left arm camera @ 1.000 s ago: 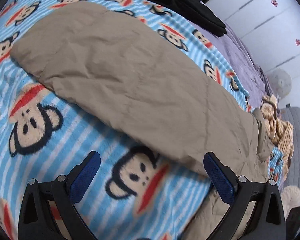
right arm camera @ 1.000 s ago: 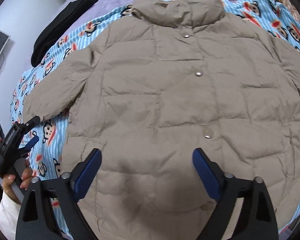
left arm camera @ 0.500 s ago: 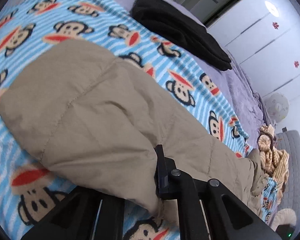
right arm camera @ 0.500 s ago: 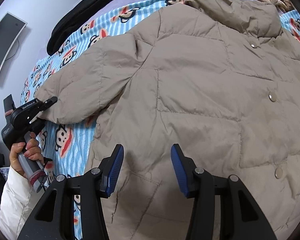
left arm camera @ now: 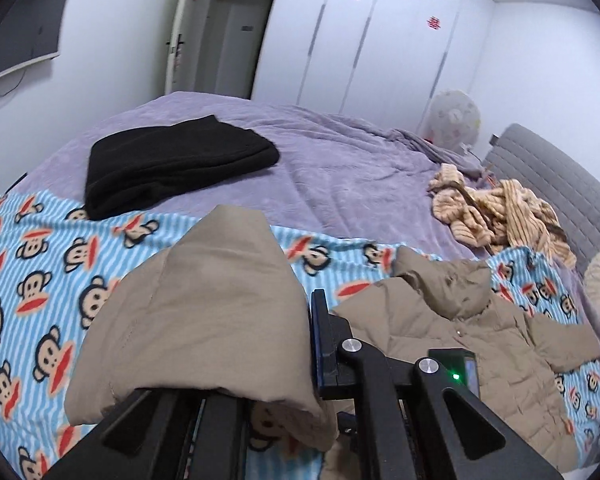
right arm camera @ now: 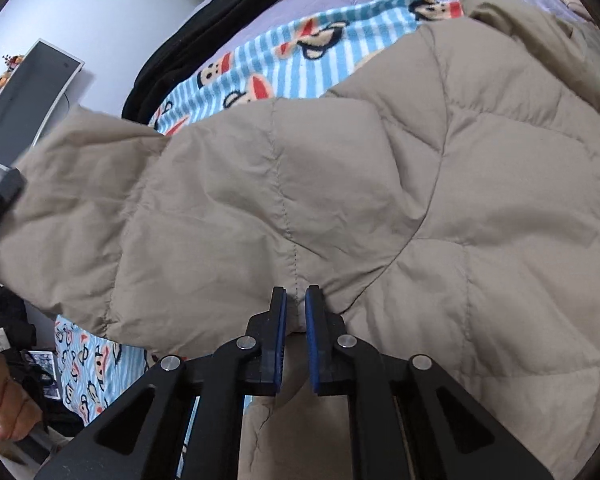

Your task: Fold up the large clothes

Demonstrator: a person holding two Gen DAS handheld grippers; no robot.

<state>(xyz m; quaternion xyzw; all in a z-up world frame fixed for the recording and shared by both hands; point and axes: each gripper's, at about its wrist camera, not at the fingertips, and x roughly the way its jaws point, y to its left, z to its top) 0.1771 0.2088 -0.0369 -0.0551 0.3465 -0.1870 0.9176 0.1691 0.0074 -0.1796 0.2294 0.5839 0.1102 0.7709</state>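
The tan quilted jacket (right arm camera: 380, 208) lies front-up on a blue striped monkey-print blanket (left arm camera: 40, 280) that covers part of a purple bedspread (left arm camera: 340, 168). Its sleeve (left arm camera: 204, 312) is raised off the blanket and clamped in the left gripper (left arm camera: 308, 344); one finger is hidden behind the fabric, so the pinch point is probably at the cuff edge. The right gripper (right arm camera: 296, 320) has its blue pads nearly together, pinching a fold of jacket fabric near the underarm seam. A folded black garment (left arm camera: 172, 160) rests on the bedspread beyond the blanket.
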